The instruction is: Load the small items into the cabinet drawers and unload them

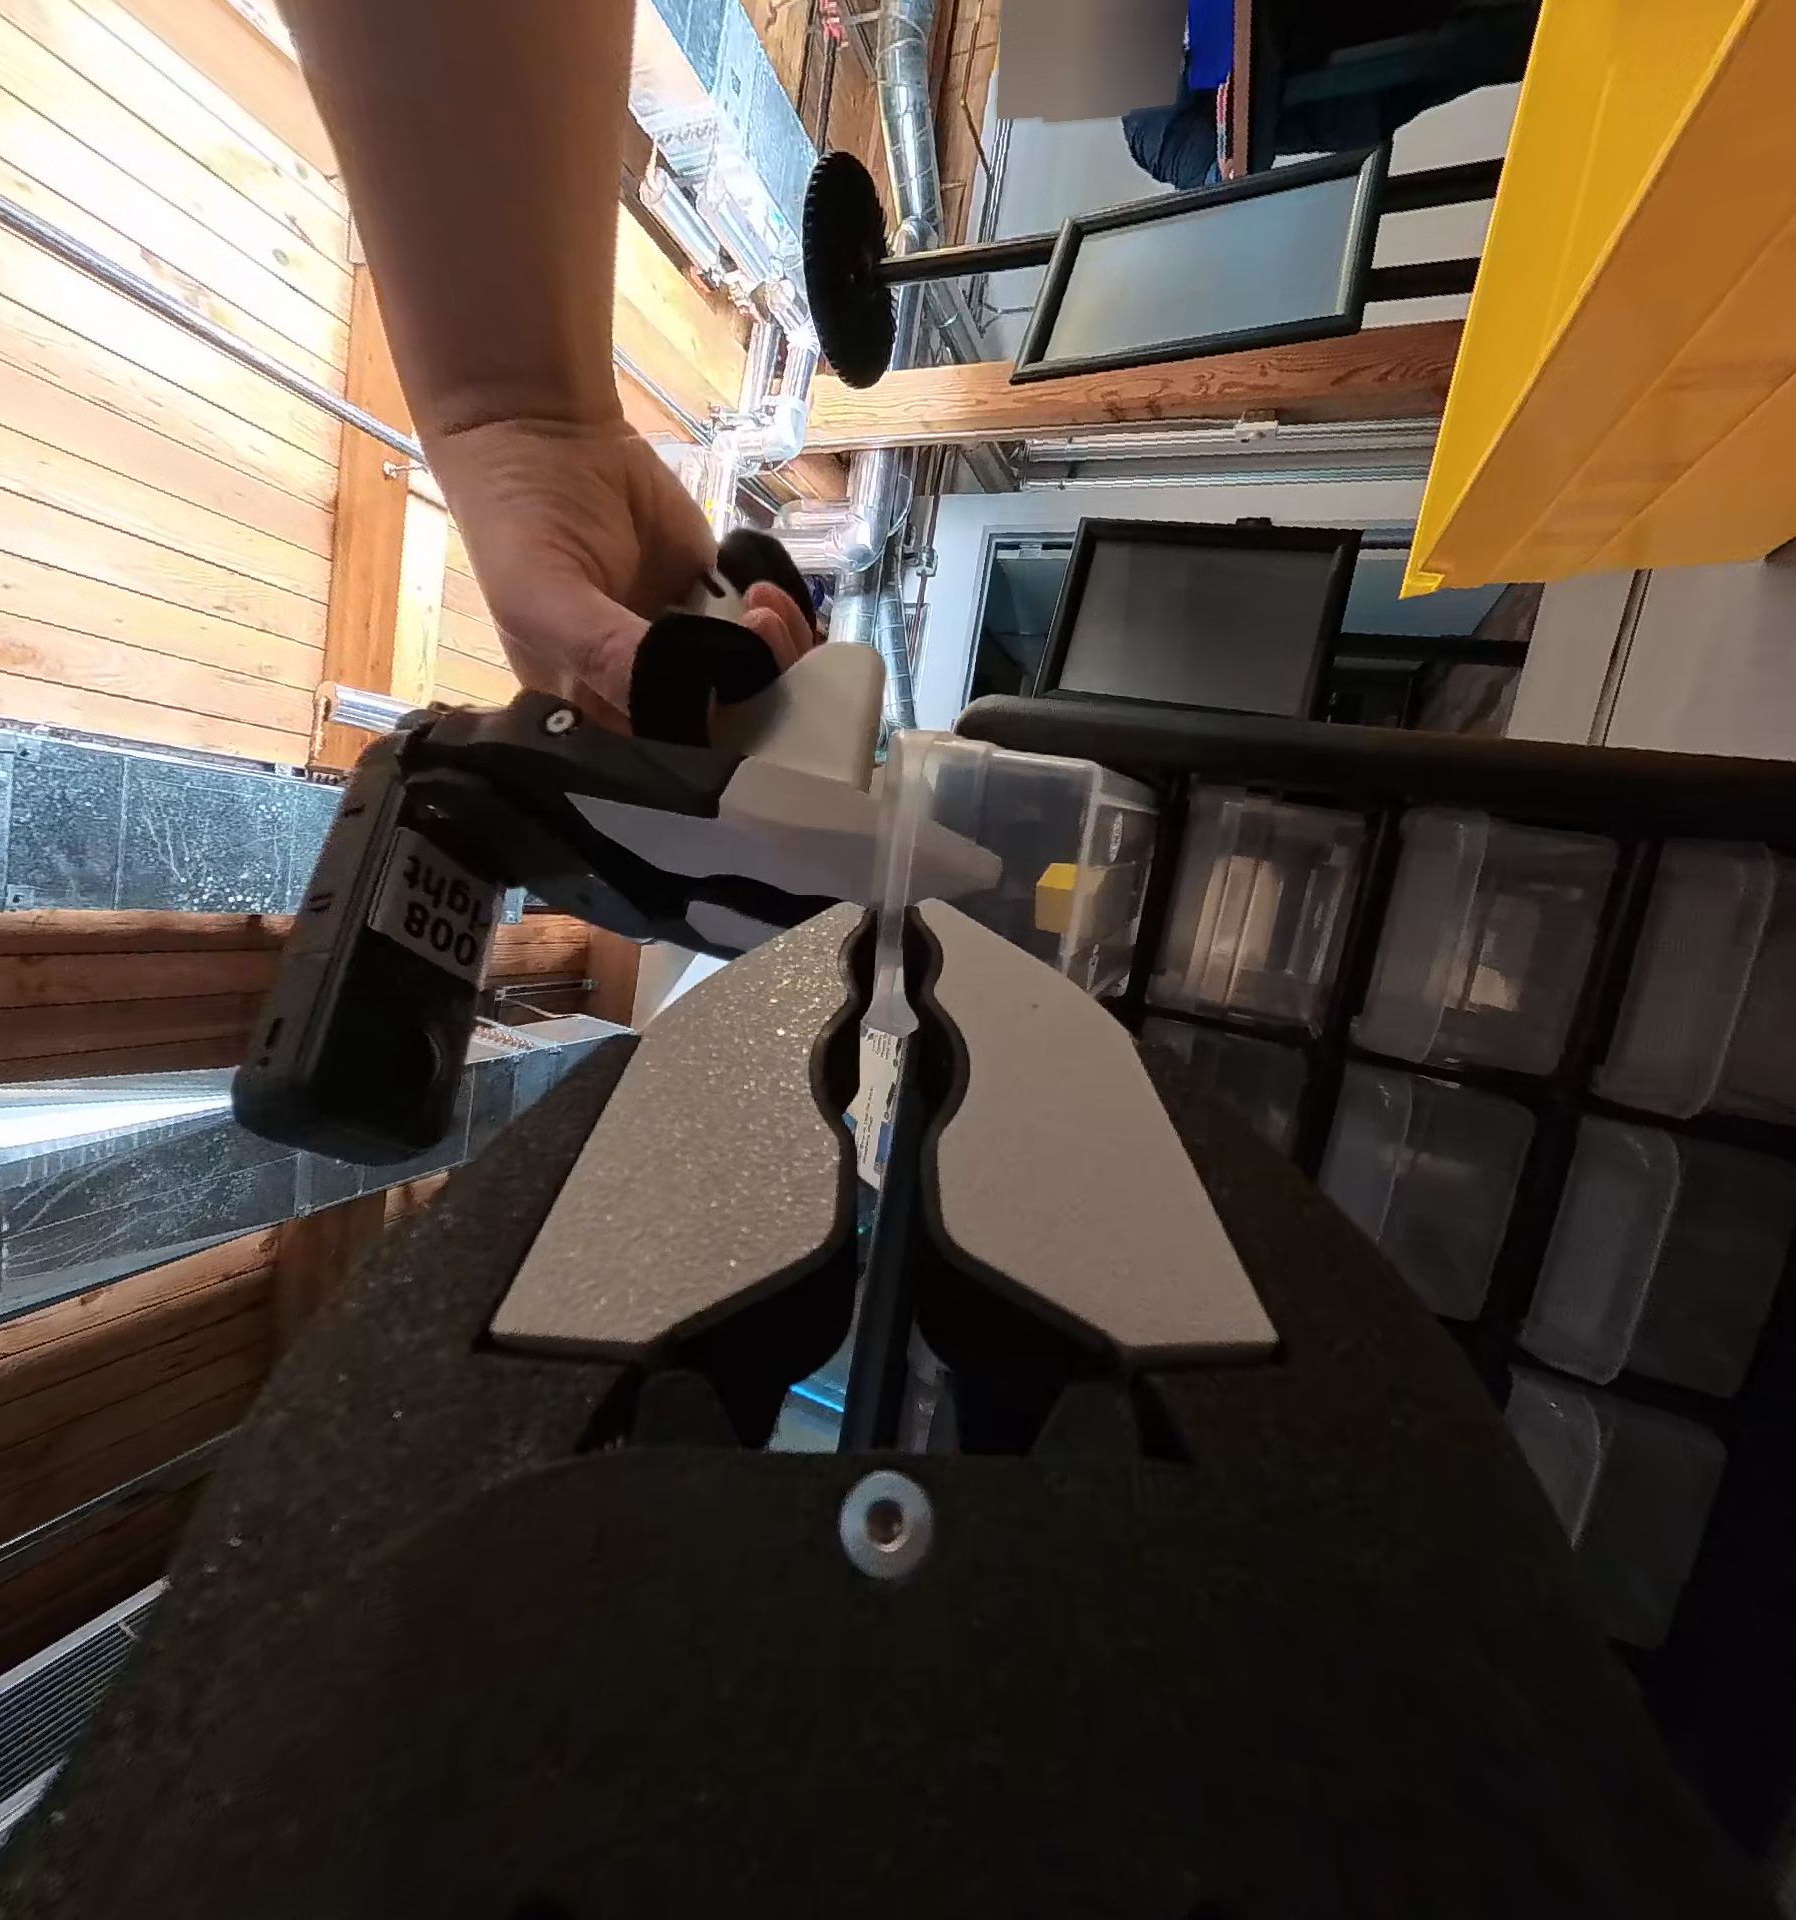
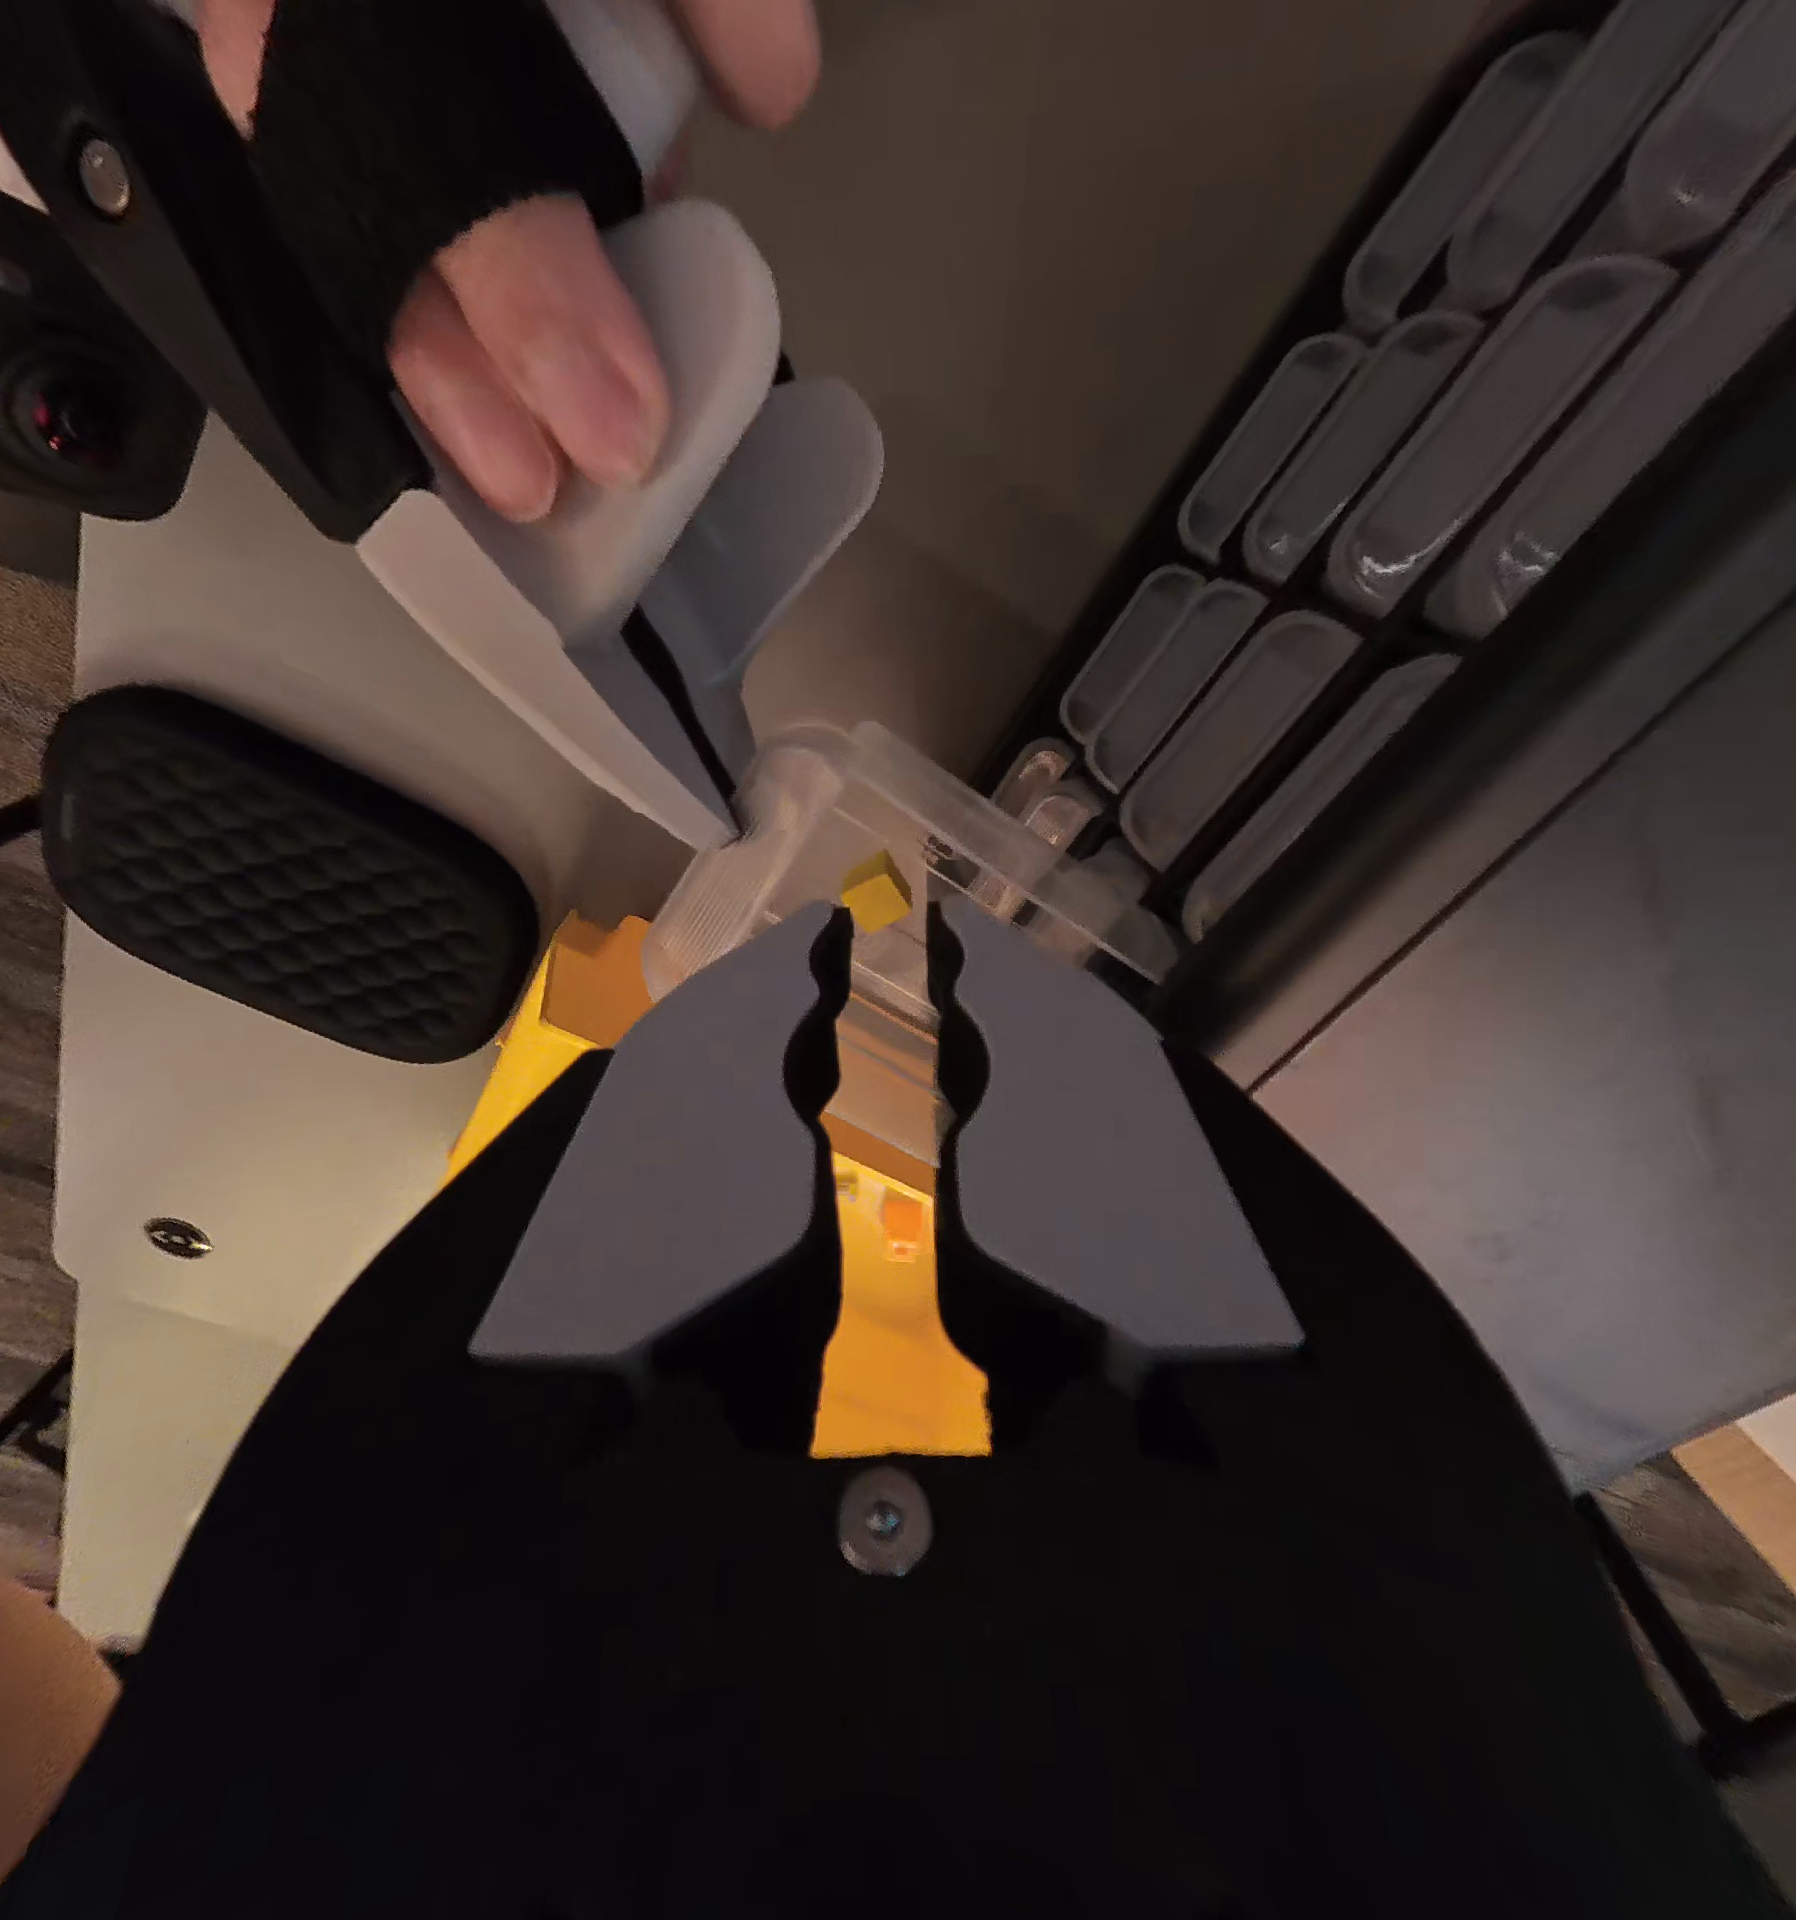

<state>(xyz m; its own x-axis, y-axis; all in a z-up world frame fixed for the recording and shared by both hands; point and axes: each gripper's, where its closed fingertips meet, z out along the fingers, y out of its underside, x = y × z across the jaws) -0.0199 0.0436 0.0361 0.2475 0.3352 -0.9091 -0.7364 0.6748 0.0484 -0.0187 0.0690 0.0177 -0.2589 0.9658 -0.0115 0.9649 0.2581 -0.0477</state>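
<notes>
A clear plastic drawer is pulled out of the black cabinet of small clear drawers. A small yellow block lies inside it. My left gripper is shut on the drawer's clear front handle. In the right wrist view the left gripper holds that handle on the drawer. My right gripper is slightly open and empty, its tips just short of the yellow block. It also shows in the left wrist view, reaching over the drawer.
A yellow bin with small orange items sits below the drawer; it also shows in the left wrist view. A black textured pad lies on the white table. The cabinet's other drawers are closed. Left and right tips are no more than a few centimetres apart. The black cabinet is about 9 cm from my right fingertips.
</notes>
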